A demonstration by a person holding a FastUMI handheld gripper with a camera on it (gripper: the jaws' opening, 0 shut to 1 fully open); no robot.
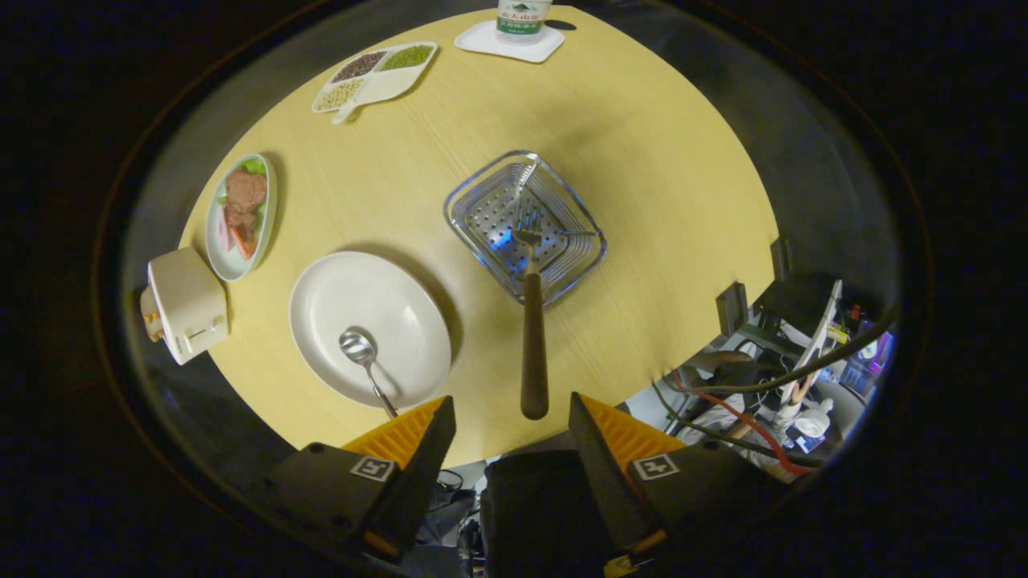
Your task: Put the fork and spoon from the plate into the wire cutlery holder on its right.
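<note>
Between the two spread fingers of the tongs (511, 417), just ahead of their tips, hangs the butt of the fork (532, 337). Its dark wooden handle runs straight away from the tongs, and its metal tines sit inside the wire cutlery holder (482, 197), which stands on the round yellow table (642, 160) directly beyond the tongs. The tongs are wide open and hold nothing; neither finger touches the fork handle, which lies in the gap with clear space on both sides. The fork leans with its handle out over the near rim of the holder, which looks like a square basket of shiny wire with a perforated floor.

Ahead of the tongs and to the left, beside the holder, lies the white plate (377, 297). The spoon (363, 357) rests on it, bowl toward the plate's middle and handle pointing back toward the left finger (422, 445), its end over the plate's near rim.

Farther left, near the table's edge, stands a pale toaster (186, 303), and just beyond it an oval dish of food (241, 215) with meat and greens. Well beyond the plate sits a divided tray (373, 74) holding beans and grains. At the far side of the table, beyond the holder, a bottle (522, 16) stands on a white coaster (507, 44).
</note>
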